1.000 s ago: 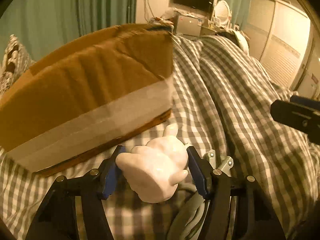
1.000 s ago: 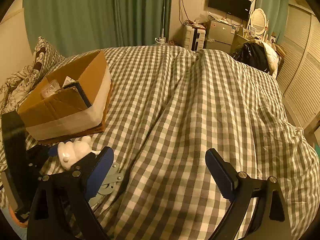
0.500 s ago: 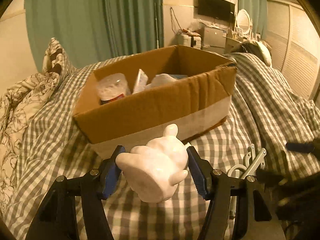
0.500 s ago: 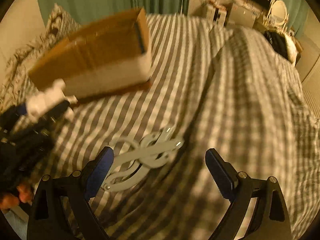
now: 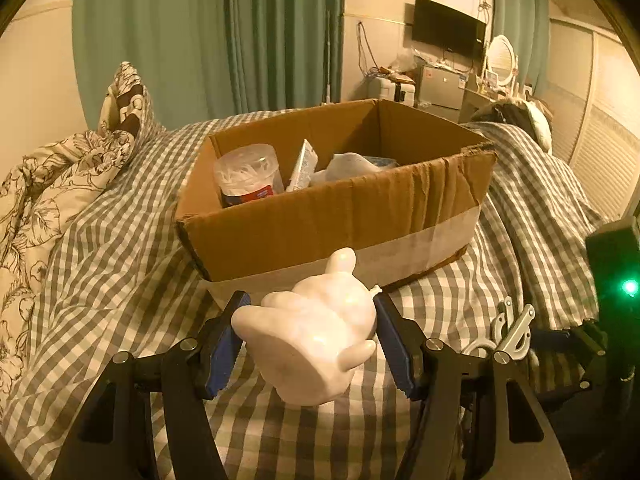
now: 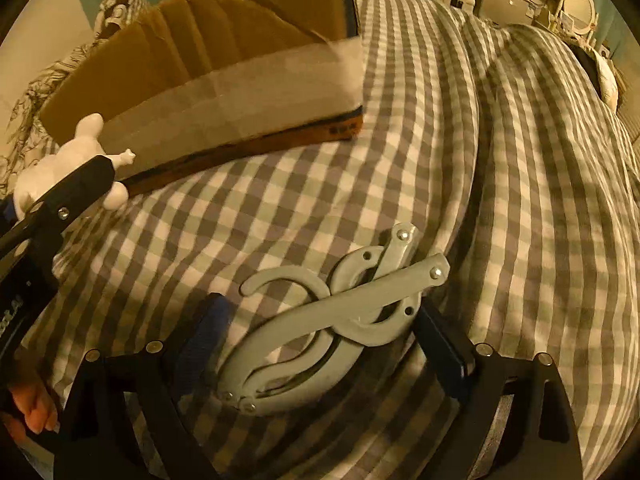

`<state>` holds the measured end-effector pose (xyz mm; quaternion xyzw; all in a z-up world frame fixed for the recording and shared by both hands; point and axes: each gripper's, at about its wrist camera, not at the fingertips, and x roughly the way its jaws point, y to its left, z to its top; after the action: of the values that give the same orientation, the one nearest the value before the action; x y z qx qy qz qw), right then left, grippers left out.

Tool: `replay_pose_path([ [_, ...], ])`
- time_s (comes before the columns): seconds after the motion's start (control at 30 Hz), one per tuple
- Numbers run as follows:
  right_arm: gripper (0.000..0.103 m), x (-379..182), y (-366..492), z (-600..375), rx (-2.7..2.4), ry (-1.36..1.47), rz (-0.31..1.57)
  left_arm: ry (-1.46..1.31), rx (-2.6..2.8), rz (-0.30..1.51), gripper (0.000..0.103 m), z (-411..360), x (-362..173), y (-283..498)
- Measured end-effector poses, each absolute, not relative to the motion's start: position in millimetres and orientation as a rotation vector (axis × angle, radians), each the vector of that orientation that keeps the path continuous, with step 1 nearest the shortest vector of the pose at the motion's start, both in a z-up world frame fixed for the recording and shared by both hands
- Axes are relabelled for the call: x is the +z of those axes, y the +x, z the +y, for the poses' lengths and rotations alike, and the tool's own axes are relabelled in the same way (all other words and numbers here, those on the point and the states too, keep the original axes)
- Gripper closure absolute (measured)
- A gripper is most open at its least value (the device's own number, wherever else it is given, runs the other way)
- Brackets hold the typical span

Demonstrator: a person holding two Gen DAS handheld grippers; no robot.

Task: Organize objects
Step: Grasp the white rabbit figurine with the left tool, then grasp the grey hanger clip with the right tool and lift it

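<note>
My left gripper (image 5: 310,338) is shut on a white rabbit-like figurine (image 5: 312,336) and holds it above the bed, just in front of an open cardboard box (image 5: 332,220). From the right wrist view the same figurine (image 6: 52,164) shows at the left edge. A grey folding hanger (image 6: 332,312) lies on the checked bedspread (image 6: 400,140). My right gripper (image 6: 320,316) points down over it with the hanger between its fingers. Its jaws are closing; the left pad stands clear of the hanger.
The box holds a cotton-swab tub (image 5: 246,174), a small carton and a white bag. A floral pillow (image 5: 60,168) lies to the left, dark clothing (image 5: 516,116) at the far right. A person's hand (image 6: 28,408) shows low on the left. Curtains, a TV and cabinets stand behind.
The left gripper drew back and up with the figurine, so the box's inside now shows. The right gripper came down over the hanger, which now lies between its fingers.
</note>
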<state>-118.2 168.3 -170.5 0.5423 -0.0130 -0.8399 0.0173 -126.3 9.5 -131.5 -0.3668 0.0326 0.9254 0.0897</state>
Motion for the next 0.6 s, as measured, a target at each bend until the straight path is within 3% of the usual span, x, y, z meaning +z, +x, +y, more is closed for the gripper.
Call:
replay_pose_path([
  [0.23,0.027,-163.4,-106.1,161.3,-2.625,1.618,0.034,-1.085,2.769,0.112,0.039,9.5,-129.9,-124.5],
  [0.6,0.028,-155.2,-89.2,156.4,-2.648,1.52,0.11,-1.121,2.814,0.118,0.039,-3.0,-128.4,-110.1],
])
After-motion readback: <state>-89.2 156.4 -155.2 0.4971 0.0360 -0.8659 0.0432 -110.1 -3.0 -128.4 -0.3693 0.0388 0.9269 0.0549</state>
